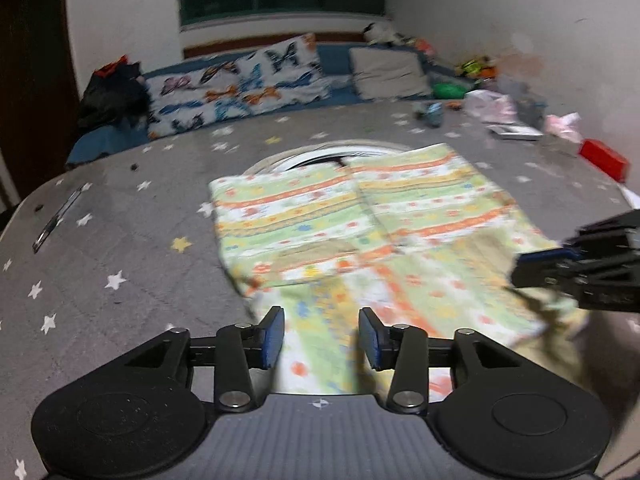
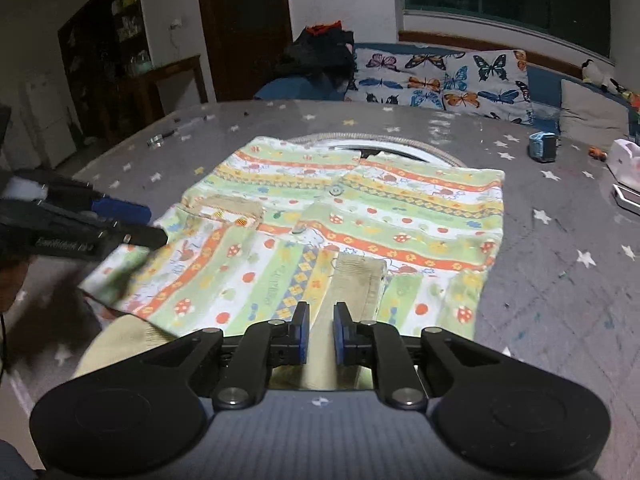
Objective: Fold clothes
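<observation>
A child's shirt [image 1: 320,216] [image 2: 360,216] with green, orange and yellow bands and beige cuffs lies flat on the grey star-patterned tabletop [image 1: 120,240]. Both sleeves are folded in over its lower part. My left gripper [image 1: 321,320] is open above the near hem, and its pads are clear of the blurred cloth. In the right wrist view it [image 2: 160,232] reaches in from the left edge. My right gripper [image 2: 322,312] has a narrow gap between its jaws. The beige cuff [image 2: 360,276] runs between them, and the pads are not pressing on it. Its tip [image 1: 516,272] is at the shirt's right edge.
A white ring [image 1: 320,156] sticks out from under the collar. A metal strip [image 1: 56,220] lies far left, a red box [image 1: 602,158] far right, and a blue object [image 2: 542,148] at the back. Butterfly pillows [image 1: 240,80] line the bench behind.
</observation>
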`<state>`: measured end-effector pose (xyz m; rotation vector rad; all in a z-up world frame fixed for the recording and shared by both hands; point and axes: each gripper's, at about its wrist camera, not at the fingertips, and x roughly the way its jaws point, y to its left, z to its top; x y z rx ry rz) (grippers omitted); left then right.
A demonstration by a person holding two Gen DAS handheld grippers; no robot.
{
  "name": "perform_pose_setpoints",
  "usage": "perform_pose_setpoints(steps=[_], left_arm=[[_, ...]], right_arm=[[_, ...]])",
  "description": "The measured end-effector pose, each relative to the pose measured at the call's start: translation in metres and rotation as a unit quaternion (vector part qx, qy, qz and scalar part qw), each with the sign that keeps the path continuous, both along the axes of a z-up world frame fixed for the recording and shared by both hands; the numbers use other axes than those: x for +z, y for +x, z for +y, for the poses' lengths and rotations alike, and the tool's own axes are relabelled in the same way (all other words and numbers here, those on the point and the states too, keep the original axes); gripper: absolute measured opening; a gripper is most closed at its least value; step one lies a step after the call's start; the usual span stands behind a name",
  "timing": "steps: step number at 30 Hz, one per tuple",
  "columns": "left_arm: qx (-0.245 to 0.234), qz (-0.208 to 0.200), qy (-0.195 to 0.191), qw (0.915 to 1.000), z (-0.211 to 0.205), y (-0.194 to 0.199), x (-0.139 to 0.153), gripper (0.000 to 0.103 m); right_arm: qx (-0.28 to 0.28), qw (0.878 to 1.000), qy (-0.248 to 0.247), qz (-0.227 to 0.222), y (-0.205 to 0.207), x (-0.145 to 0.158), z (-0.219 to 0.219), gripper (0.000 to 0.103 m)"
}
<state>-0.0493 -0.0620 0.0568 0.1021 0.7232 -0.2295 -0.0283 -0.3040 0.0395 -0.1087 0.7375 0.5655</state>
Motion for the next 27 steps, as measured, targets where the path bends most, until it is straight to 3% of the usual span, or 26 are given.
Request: perform_pose_setpoints(steps=[5,10,13,15,18,21,23,27], left_arm=[[-0.039,0.006,0.027,0.9989,-0.028,-0.019,-0.013,0.046],[-0.041,0.002,0.049,0.9979,-0.036,-0.023,-0.020,0.046],[-0.038,0.005,0.036,0.9986,-0.033,-0.028,-0.008,0.046],[-0.038,0.005,0.031,0.9988,-0.033,-0.035,0.000,0.056],[-0.033,0.008,0.021,0.9992,-0.033,-0.048,0.009,0.061],[-0.026,0.023,-0.006,0.9994,-0.030,-0.058,0.014,0.067],[-0.015,0.036,-0.029,0.9988,-0.028,-0.061,0.015,0.067],[-0.007,0.065,-0.063,0.9959,-0.026,-0.064,0.011,0.069]], right_arm=[[-0.002,1.000,-0.012,0.001,-0.012,-0.007,-0.002,0.017],[0.000,1.000,-0.015,-0.007,-0.024,0.001,-0.005,0.018],[-0.001,1.000,-0.018,-0.014,-0.030,0.006,-0.009,0.022],[0.002,1.000,-0.021,-0.019,-0.036,0.011,-0.013,0.024],[0.011,0.999,-0.032,-0.026,-0.047,0.016,-0.017,0.029],[0.026,0.998,-0.052,-0.037,-0.061,0.018,-0.021,0.031],[0.034,0.996,-0.064,-0.044,-0.070,0.019,-0.023,0.038],[0.056,0.993,-0.093,-0.055,-0.084,0.016,-0.025,0.041]])
